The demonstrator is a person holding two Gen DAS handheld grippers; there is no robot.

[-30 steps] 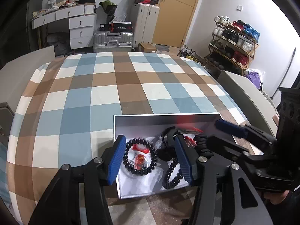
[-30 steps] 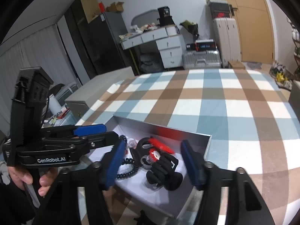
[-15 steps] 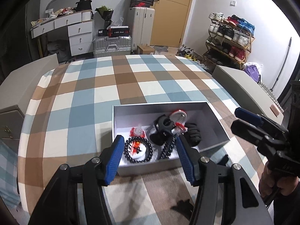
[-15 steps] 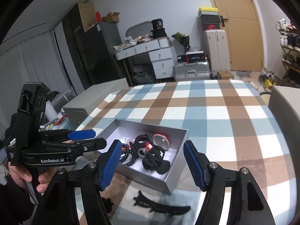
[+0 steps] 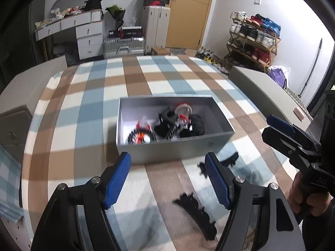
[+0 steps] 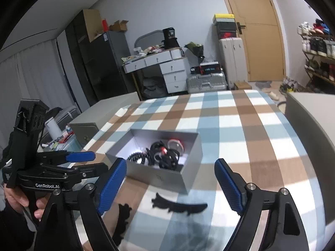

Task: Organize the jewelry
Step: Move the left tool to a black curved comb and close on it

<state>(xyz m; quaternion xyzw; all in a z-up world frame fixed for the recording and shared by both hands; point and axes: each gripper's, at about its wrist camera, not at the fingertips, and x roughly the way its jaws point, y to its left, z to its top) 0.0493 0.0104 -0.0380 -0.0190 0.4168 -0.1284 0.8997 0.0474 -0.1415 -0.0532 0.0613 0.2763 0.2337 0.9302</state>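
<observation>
Grey box (image 5: 175, 146) sits mid-worktop (image 5: 88, 108) on checked blue/brown/white cloth; everything placed off that box. Behind it, past the worktop's far edge: white drawer desk (image 5: 83, 35), silver suitcase (image 5: 123, 45), wooden door (image 5: 188, 12). Shoe rack (image 5: 253, 39) behind-right of box.

Inside the box: tangled jewelry pile (image 5: 167, 124), blurred: black beaded bracelet with red bits at left-front, black chunky pieces and a round red-rimmed item toward centre. Nothing covers the box.

In front of box on the cloth: two black toothed hair clips, one (image 5: 196, 213) nearer the left gripper, the other (image 6: 180, 206) just in front of the box's right corner.

Left gripper (image 5: 168, 179) in front of box, blue fingers (image 5: 117, 179) apart, holding nothing. Right gripper (image 6: 169, 186) in front-right of box, fingers (image 6: 228, 184) apart, holding nothing. Both clear of the box.
</observation>
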